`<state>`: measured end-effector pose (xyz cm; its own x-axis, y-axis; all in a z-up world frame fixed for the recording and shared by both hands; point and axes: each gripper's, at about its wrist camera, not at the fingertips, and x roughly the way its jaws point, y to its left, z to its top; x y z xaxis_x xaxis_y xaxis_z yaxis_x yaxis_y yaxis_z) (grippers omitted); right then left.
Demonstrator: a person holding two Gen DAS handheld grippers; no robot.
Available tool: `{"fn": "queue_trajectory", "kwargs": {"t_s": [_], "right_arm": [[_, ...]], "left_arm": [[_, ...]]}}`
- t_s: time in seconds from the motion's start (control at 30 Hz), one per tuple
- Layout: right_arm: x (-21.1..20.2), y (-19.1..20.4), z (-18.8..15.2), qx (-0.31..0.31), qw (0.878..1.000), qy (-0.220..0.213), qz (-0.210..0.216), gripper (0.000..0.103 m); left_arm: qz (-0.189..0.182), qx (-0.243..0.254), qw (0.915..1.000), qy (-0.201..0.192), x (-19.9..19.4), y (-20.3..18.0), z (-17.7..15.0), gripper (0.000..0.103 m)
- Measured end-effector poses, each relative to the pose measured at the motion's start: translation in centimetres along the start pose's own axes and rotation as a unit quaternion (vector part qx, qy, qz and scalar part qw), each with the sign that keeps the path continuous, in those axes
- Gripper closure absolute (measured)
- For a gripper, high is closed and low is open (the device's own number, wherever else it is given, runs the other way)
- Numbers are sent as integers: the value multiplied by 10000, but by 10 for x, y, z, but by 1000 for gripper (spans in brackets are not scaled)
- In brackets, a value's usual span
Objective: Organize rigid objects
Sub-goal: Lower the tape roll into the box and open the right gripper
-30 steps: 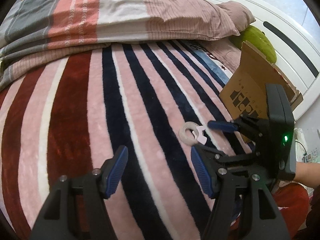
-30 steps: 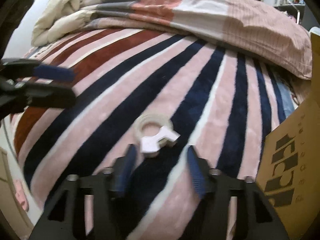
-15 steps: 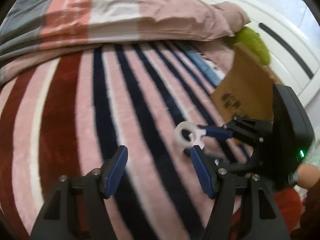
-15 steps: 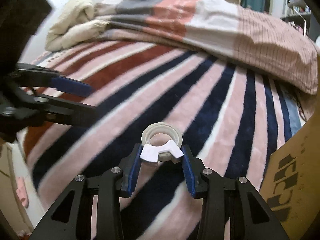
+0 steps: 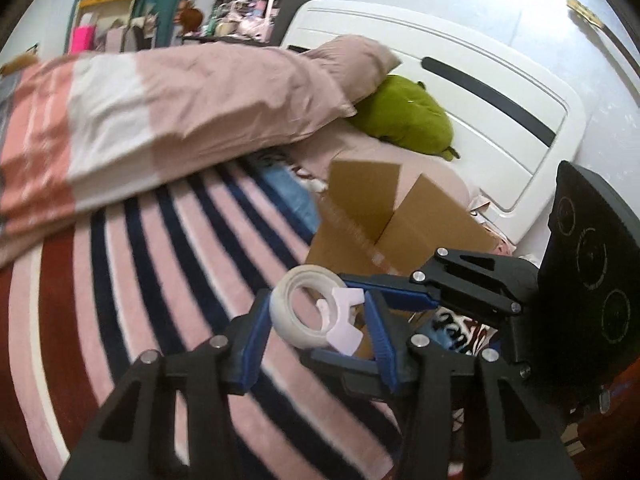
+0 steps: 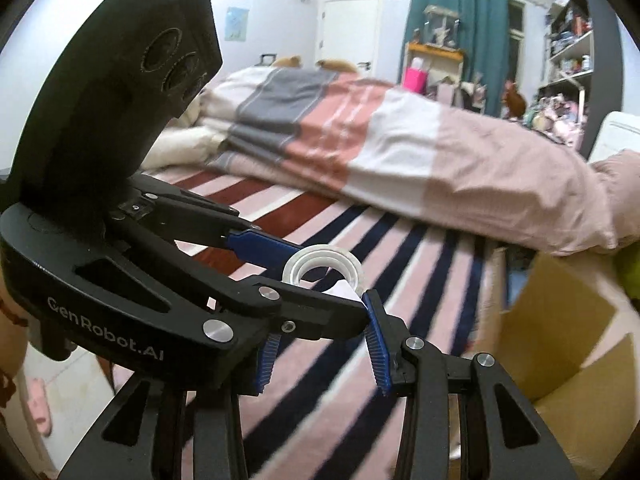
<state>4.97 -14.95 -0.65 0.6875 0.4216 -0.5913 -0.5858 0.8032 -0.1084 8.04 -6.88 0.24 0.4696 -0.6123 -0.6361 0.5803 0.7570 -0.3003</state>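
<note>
A white tape roll [image 5: 294, 314] with a white plastic cutter [image 5: 340, 320] on it hangs in the air above the striped blanket [image 5: 160, 280]. My right gripper [image 5: 348, 320] comes in from the right and is shut on the cutter. My left gripper [image 5: 316, 320] has the roll and cutter between its blue pads; its jaws are closing and the pads look pressed against both sides. In the right wrist view the tape roll [image 6: 324, 264] shows past the left gripper [image 6: 320, 280], whose lower finger hides most of the cutter and the tips of my right gripper [image 6: 320, 320].
An open cardboard box [image 5: 400, 220] stands on the bed just beyond and to the right of the roll, as the box [image 6: 560, 340] at the right of the other view. A folded duvet [image 5: 160, 100], a green plush [image 5: 404, 120] and the white headboard [image 5: 480, 100] lie behind.
The right gripper shut on the cutter while the roll lay on the blanket. Both grippers then rose, lifting the roll, and the left jaws narrowed around it.
</note>
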Motion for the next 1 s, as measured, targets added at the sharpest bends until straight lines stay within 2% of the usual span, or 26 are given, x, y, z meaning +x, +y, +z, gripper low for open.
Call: {"fn": "queue_trajectory", "kwargs": {"t_s": [0.27, 0.37, 0.53, 0.57, 0.63, 0.67, 0.7, 0.77, 0.83, 0.87, 1.0], "right_arm": [[-31, -62, -1, 384, 9971, -59, -654, 68], [-38, -86, -8, 662, 9937, 102, -894, 68], [-30, -128, -25, 1208, 9854, 605, -1038, 68], [-31, -132, -29, 1278, 9838, 664, -1065, 68], [-29, -138, -34, 1331, 9814, 811, -1122, 68], [-28, -140, -36, 1367, 9807, 882, -1084, 61], [-28, -142, -37, 1441, 9795, 948, -1044, 53], [-28, -148, -41, 1629, 9761, 987, -1048, 45], [-30, -151, -43, 1676, 9761, 950, -1009, 43], [-30, -151, -44, 1659, 9768, 942, -976, 42], [-33, -143, -42, 1547, 9808, 819, -857, 25]], "left_arm": [[-310, 441, 9982, 244, 49, -49, 57, 60], [-410, 474, 9967, 510, 77, -63, 70, 60], [-428, 397, 9938, 951, 119, -77, 78, 60], [-389, 424, 9934, 988, 124, -81, 78, 58], [-279, 457, 9936, 993, 127, -85, 77, 41], [-227, 450, 9940, 974, 126, -86, 75, 28], [-159, 451, 9944, 938, 125, -86, 75, 26], [-47, 506, 9946, 901, 119, -88, 73, 26], [84, 554, 9949, 838, 111, -87, 71, 23], [182, 562, 9952, 780, 105, -86, 70, 18], [410, 495, 9968, 470, 81, -79, 66, 14]]}}
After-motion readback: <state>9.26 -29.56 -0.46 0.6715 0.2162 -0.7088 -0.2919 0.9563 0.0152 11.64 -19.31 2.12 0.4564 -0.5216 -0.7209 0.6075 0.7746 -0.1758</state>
